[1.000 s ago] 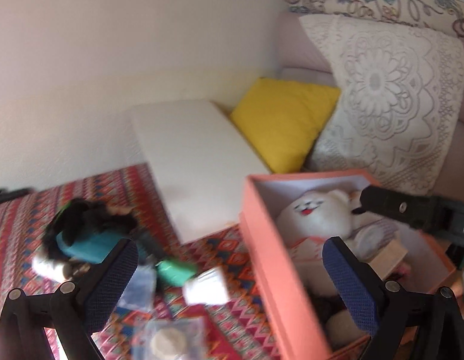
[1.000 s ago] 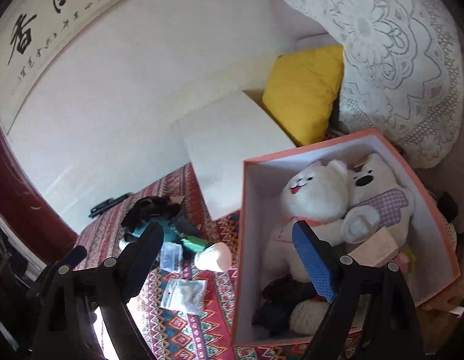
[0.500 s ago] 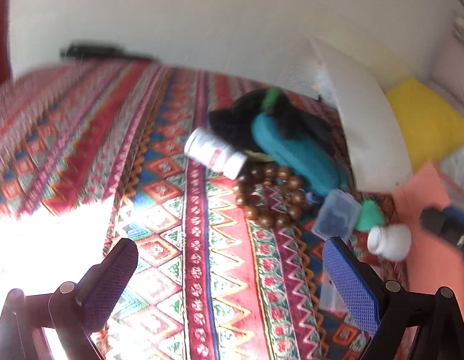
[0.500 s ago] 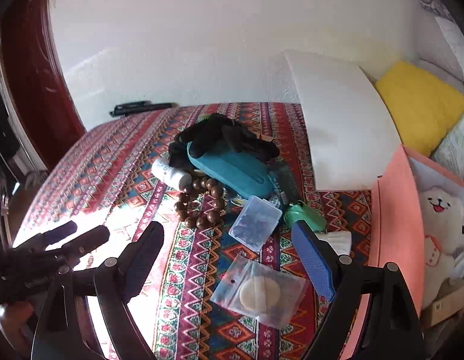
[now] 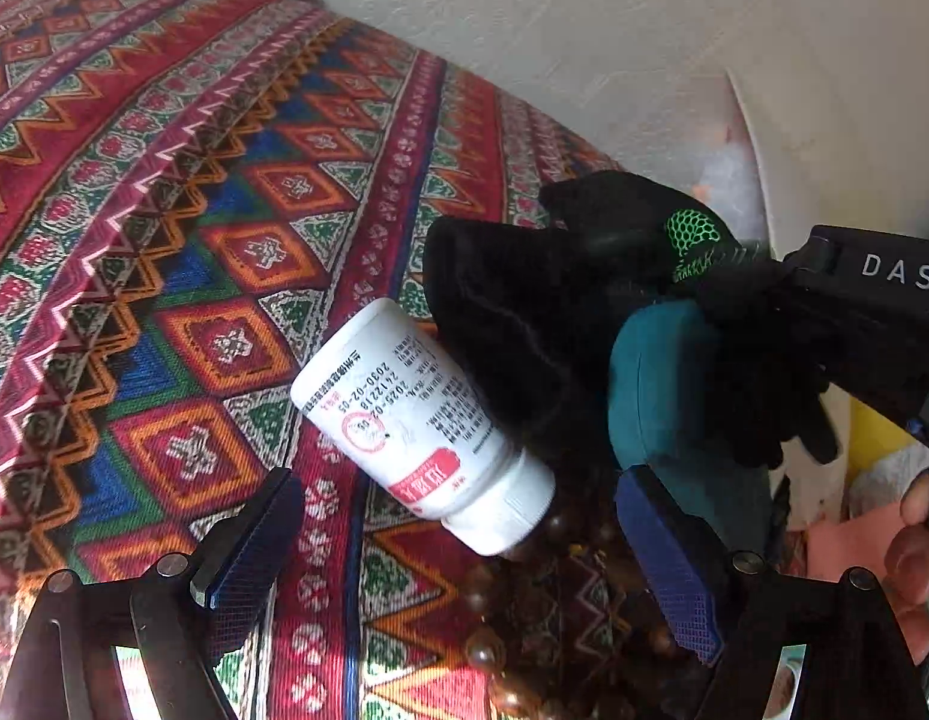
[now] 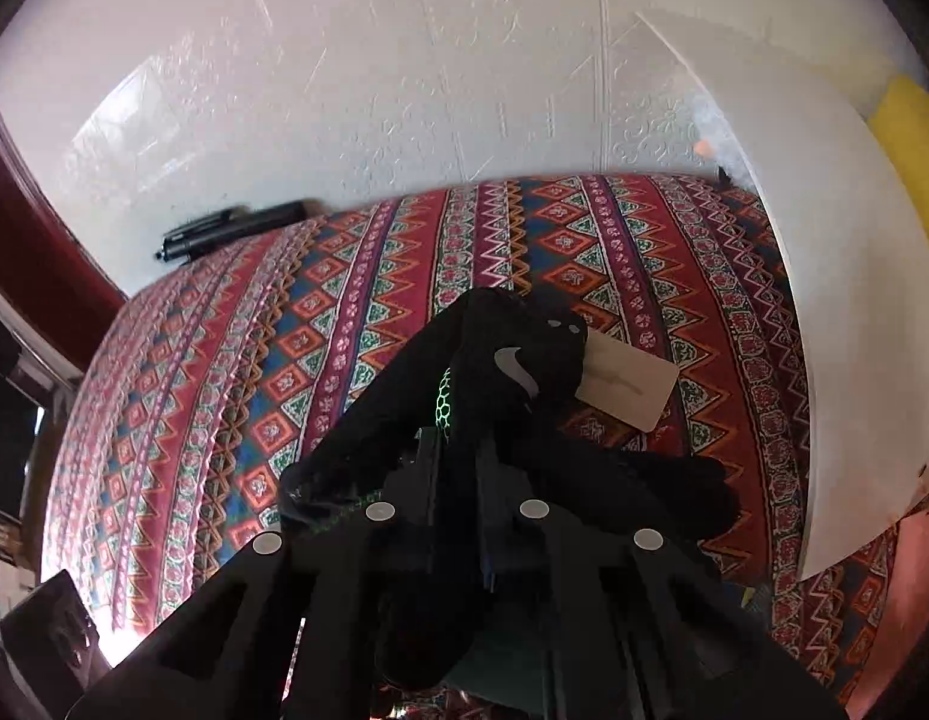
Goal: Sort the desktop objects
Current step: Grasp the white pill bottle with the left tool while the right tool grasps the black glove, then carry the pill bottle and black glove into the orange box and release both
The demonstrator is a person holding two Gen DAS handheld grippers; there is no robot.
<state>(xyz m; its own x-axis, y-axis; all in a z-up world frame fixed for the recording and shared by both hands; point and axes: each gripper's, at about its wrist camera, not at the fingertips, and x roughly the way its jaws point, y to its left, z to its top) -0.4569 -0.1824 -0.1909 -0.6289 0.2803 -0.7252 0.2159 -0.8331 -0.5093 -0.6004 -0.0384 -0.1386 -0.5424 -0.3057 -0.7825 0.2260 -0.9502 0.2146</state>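
Observation:
A white pill bottle with a red label lies on its side on the patterned cloth. My left gripper is open, its blue pads either side of the bottle's cap end, just short of it. A black glove with a green honeycomb patch lies over a teal case. My right gripper reaches into the glove from the right. In the right wrist view my right gripper is shut, its fingers pressed together on the black glove.
Brown wooden beads lie under the bottle's cap end. A white card sticks out from beneath the glove. A white board leans at the right, a yellow cushion behind it. A black pen-like object lies against the wall.
Both grippers swung from the orange box to the pile on the cloth and came down close. The right gripper went from open to shut on the glove.

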